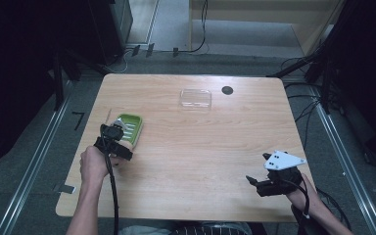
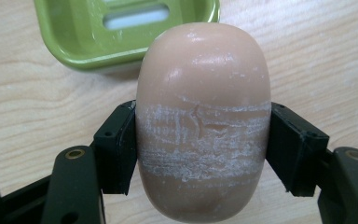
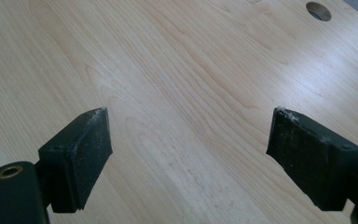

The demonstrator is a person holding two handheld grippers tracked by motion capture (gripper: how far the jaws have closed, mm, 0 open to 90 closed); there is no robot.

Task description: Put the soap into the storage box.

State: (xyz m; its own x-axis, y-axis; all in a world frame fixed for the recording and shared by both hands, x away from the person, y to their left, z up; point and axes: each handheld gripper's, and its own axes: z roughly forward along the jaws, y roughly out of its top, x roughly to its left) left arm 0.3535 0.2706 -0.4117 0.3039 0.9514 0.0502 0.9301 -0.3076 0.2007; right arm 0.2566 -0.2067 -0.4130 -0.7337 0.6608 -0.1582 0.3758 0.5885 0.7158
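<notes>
Holding the bar of soap point(image 2: 203, 123) crosswise is what matters here: the left gripper point(image 2: 203, 149) has its fingers point(image 2: 117, 147) clamped on the two long sides of the oval bar, below its middle, so the soap's long axis runs straight out ahead, along the fingers rather than across them. There's a scuffed whitish band on the soap right where it's squeezed.

From the left gripper view the green soap dish point(image 2: 74, 44) sits just ahead of the soap's far end, on the surface point(image 2: 23, 112), and the rounded tip of the bar overlaps the dish's near rim in the picture. Whether it's actually touching the rim I can't tell; looks to me like it's held a bit above the wood. The slotted bottom of the dish is bare.

In the high view the left gripper point(image 1: 111, 133) is right at the dish point(image 1: 132, 128), at the left of the table, so that's obviously the nearer hand. The right gripper point(image 1: 254, 182) is well apart over at the near right corner, fingers point(image 3: 81, 154) spread wide with nothing between them.

My guess: short push forward and the bar lands in the dish. Might need a slight turn to line it up.
</notes>
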